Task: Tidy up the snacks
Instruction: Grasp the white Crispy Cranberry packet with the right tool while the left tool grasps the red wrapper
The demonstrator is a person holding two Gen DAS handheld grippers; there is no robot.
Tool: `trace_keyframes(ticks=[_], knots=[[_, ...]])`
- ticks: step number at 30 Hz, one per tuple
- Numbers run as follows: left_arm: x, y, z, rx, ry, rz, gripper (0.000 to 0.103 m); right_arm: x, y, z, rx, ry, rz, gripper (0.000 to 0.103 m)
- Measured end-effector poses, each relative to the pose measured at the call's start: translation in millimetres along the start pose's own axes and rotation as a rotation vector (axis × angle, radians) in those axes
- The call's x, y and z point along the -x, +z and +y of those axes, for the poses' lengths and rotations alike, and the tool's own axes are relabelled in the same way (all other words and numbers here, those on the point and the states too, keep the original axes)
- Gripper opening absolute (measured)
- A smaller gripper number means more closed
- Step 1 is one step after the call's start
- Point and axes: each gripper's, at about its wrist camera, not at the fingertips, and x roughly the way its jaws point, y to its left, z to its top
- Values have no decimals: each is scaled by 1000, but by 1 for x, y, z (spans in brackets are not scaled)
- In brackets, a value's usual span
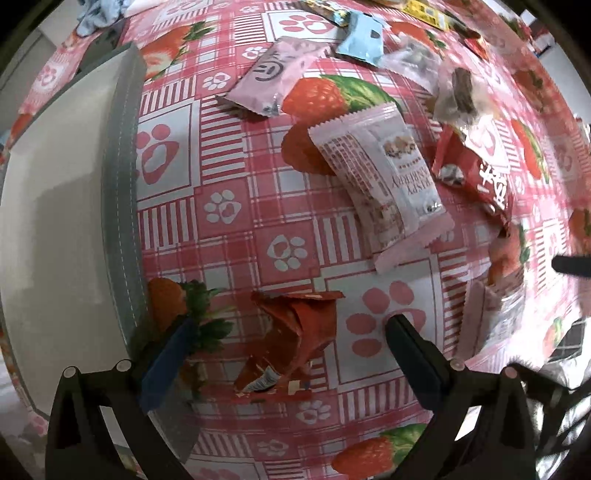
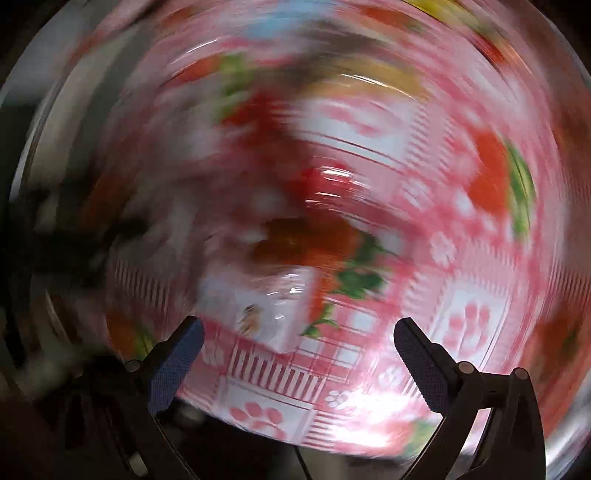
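Observation:
My left gripper point(image 1: 291, 328) is open, its fingers on either side of a crumpled red snack packet point(image 1: 295, 339) that lies on the strawberry tablecloth. Ahead lie a pink-and-white cranberry bar packet point(image 1: 384, 177), a red packet point(image 1: 476, 173), a pink smiley packet point(image 1: 273, 74) and a light blue packet point(image 1: 364, 37). The right wrist view is heavily blurred by motion. My right gripper point(image 2: 299, 332) is open and empty above the cloth, with a clear-and-white packet point(image 2: 273, 314) just ahead between the fingers.
A grey-rimmed white bin point(image 1: 55, 206) stands at the left. A clear wrapper with a brown piece point(image 1: 461, 96) and yellow packets point(image 1: 424, 9) lie at the far right. A dark fingertip point(image 1: 572, 264) shows at the right edge.

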Motion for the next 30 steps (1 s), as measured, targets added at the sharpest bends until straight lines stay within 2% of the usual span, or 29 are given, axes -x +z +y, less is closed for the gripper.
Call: trace_keyframes(ticks=[2,5,8,10,11,12,14,15,16,18,19,25,27,30], knots=[[-1,0,-3,-10,4,-4,103,-2,0,32,218,-57,-13,103],[-4,2,-6,-18,2,-4,103,-14,-2,66,446,-124,-11,103],[-12,-1,-11,-25,5,-10,103,-24,-1,82,540,-130,1,103],[-13,-1,-12,-23,6,-11,103,-32,1,88,544,-111,12,103],[-14,-3,-14,-22,5,-12,103,-35,4,89,529,-100,23,102],[-12,-6,-14,-21,3,-13,103,-46,18,91,512,-96,32,93],[-10,-8,-13,-23,3,-12,103,-39,25,77,465,-76,37,87],[-9,-8,-13,-21,5,-11,103,-34,29,71,429,-69,33,78],[-9,-7,-11,-20,5,-9,103,-27,41,62,405,-72,30,72],[-6,-5,-11,-12,5,-4,103,-22,53,48,325,-74,19,49],[-7,-3,-11,-13,4,-3,103,-20,59,35,277,-62,20,46],[-6,-1,-19,-20,11,-12,103,-18,69,-15,-117,18,33,46],[-4,-1,-19,-25,12,-21,103,-10,63,-36,-171,33,25,46],[-5,-1,-20,-25,13,-20,103,-7,65,-52,-184,21,27,48]])
